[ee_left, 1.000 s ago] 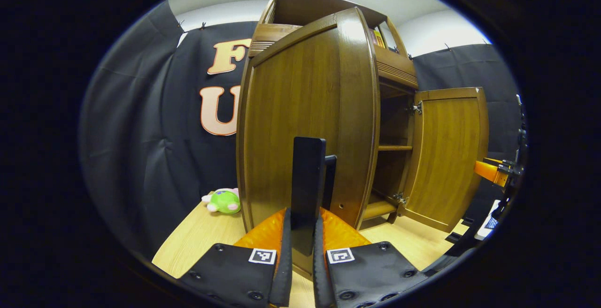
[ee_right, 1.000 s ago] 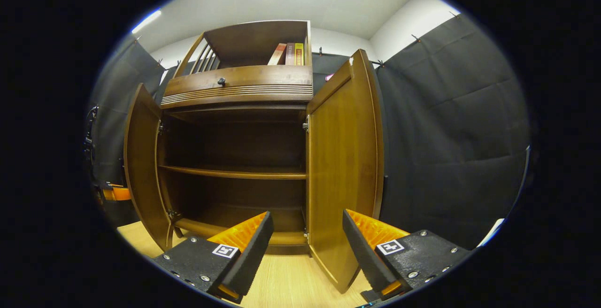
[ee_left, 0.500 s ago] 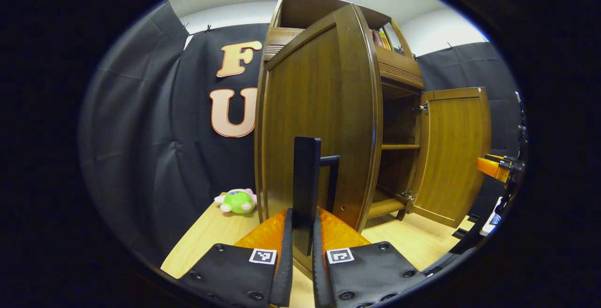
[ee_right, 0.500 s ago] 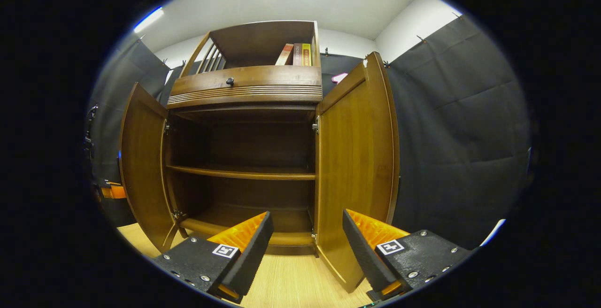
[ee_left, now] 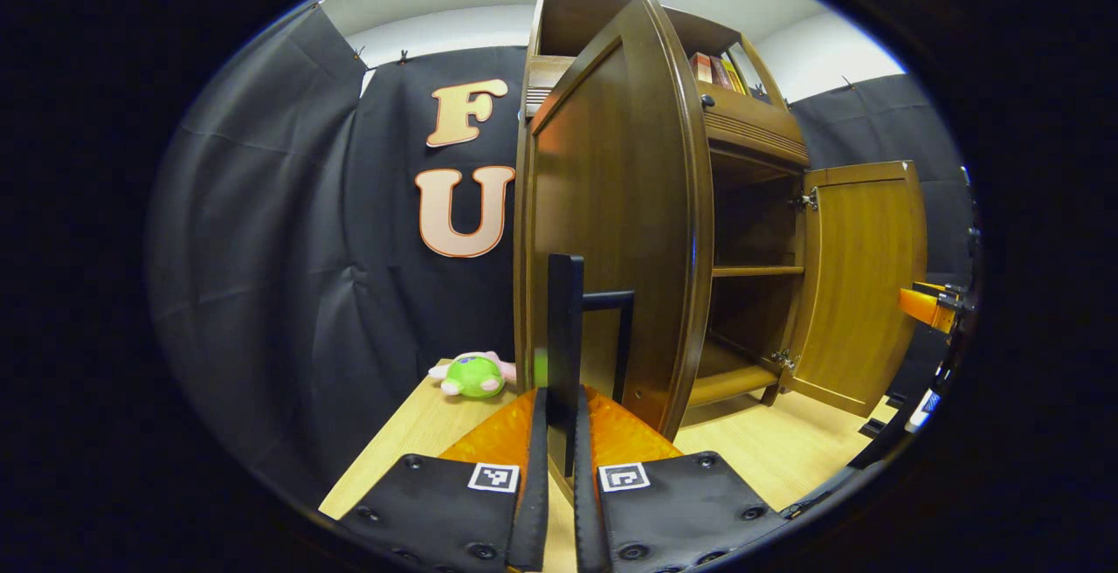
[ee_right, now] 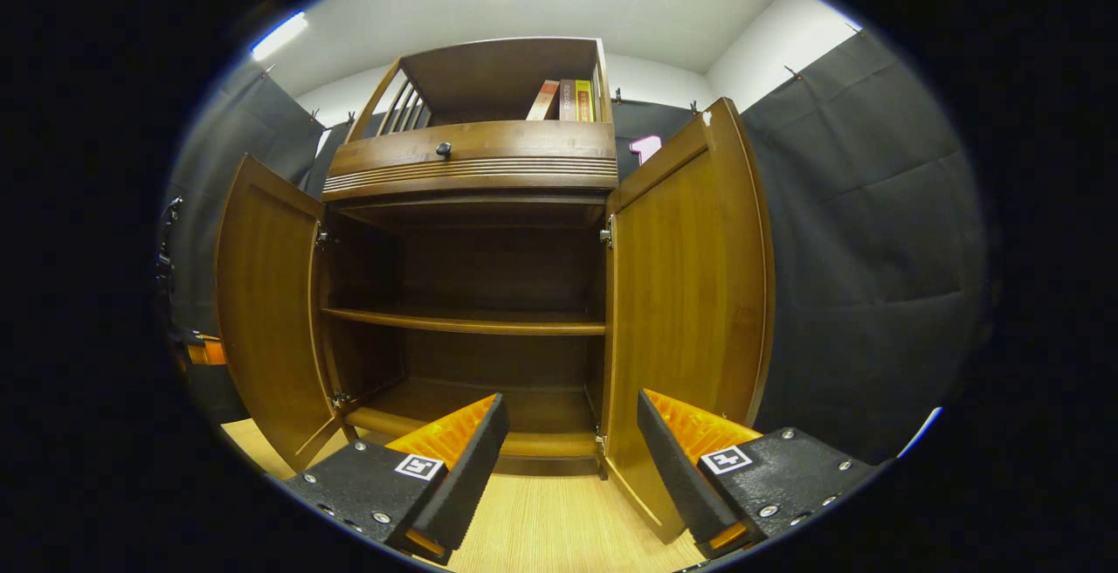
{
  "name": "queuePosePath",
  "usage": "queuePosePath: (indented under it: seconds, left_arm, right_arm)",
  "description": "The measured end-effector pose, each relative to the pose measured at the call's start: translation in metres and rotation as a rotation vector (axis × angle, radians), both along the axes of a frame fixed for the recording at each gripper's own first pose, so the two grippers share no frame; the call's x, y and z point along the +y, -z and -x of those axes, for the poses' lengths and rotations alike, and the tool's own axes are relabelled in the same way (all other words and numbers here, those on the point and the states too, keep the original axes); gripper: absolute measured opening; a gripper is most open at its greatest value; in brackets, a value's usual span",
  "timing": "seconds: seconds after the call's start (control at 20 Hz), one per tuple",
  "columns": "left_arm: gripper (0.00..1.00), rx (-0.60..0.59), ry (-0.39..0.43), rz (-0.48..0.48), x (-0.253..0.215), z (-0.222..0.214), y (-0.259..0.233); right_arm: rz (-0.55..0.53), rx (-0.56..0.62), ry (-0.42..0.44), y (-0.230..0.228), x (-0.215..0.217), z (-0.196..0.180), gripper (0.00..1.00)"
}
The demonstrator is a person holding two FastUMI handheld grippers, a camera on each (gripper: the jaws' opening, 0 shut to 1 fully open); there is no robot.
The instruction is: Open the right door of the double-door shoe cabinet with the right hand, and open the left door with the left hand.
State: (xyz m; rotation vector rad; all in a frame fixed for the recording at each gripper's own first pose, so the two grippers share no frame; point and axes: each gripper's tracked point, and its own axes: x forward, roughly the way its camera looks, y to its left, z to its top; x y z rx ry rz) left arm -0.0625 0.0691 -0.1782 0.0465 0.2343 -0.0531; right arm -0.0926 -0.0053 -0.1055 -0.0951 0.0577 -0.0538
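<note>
At six o'clock in the left gripper view, your left hand-held gripper [ee_left: 560, 477] clamps the handle [ee_left: 566, 355]; swing the left door [ee_left: 611, 232] outward along its hinge arc, while the right hand-held gripper [ee_right: 572, 459] hangs released.

Left gripper [ee_left: 560, 468] with matte black plates, round screws, square black-and-white tags, ribbed orange inserts, right gripper [ee_right: 572, 455] built alike, matching tags, screws
</note>
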Motion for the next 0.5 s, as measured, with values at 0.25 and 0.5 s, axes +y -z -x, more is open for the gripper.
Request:
queuePosePath:
  seconds: [0.25, 0.5]
  left_arm:
    - [0.19, 0.009, -0.024, 0.005, 0.019, 0.001, 0.002]
    - [0.08, 0.012, -0.055, 0.021, 0.037, 0.002, 0.000]
  right_arm:
    - [-0.004, 0.006, -0.008, 0.002, 0.006, -0.005, 1.00]
    - [-0.007, 0.016, -0.018, 0.006, 0.012, -0.009, 1.00]
